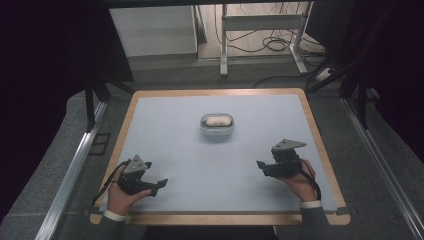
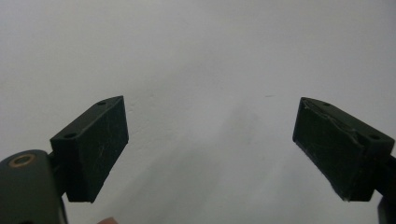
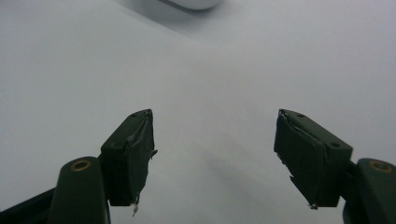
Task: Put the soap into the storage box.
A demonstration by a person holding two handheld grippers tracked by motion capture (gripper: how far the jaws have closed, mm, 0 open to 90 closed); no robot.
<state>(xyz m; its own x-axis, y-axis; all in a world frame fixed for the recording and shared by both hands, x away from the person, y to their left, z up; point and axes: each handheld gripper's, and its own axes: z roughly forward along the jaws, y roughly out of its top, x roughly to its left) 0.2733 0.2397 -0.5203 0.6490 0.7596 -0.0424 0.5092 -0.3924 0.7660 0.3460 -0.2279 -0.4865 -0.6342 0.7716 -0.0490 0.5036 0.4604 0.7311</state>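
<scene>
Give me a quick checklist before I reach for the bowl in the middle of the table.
1. Bowl upright on the mat, white object inside: ok.
2. Right gripper open, nothing between its jaws: ok.
3. Left gripper open, nothing between its jaws: ok.
4. Path between each gripper and the bowl free of other things: ok.
5. Both grippers apart from the bowl, none touching it: ok.
6. What the white object is, and whether it sits loose: cannot tell.
</scene>
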